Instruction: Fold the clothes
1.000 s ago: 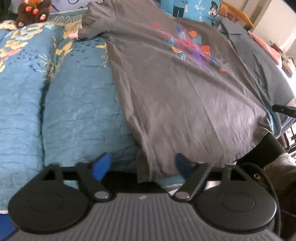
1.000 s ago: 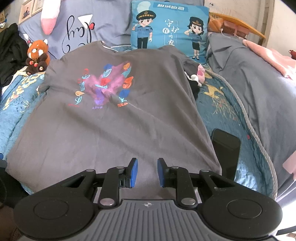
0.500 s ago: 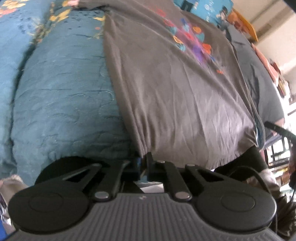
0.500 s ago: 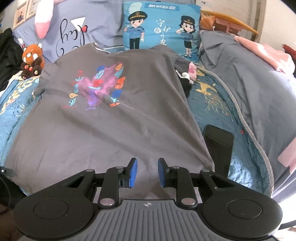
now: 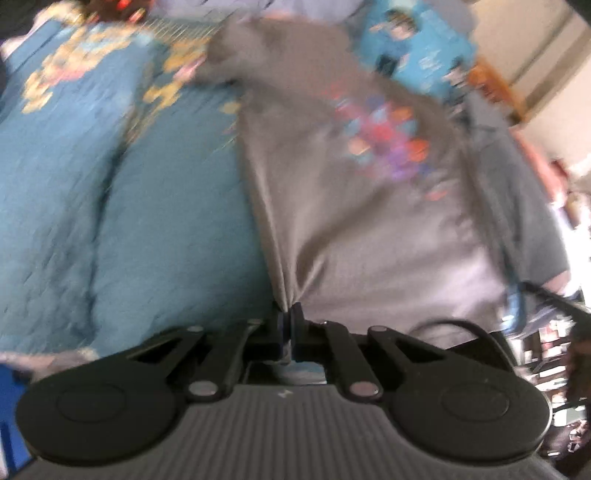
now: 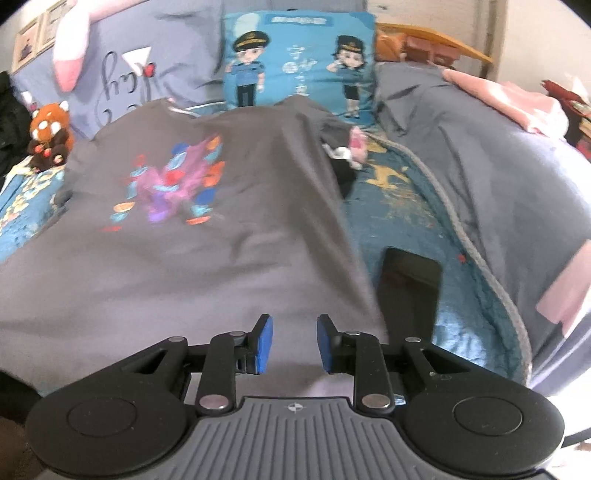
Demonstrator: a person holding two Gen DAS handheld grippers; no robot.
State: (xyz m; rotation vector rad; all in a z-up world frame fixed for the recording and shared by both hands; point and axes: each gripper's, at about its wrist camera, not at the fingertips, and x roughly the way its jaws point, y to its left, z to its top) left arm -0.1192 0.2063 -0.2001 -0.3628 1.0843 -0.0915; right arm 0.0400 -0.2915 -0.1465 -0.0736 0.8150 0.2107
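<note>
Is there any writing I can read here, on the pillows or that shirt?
Blue cartoon pillow: characters along its top and between the two figures, too blurred to read.
Purple-grey pillow: dark cursive script, partly hidden, not legible.
Grey T-shirt: small text under the flower print, too blurred to read.

A bed covered by a blue quilt (image 6: 402, 221) fills the room, with a grey duvet (image 6: 498, 177) at three o'clock. At twelve o'clock a cartoon cushion (image 6: 299, 59) leans upright; pale wall (image 6: 535, 33) shows at one o'clock, framed pictures (image 6: 33, 40) at ten.
</note>
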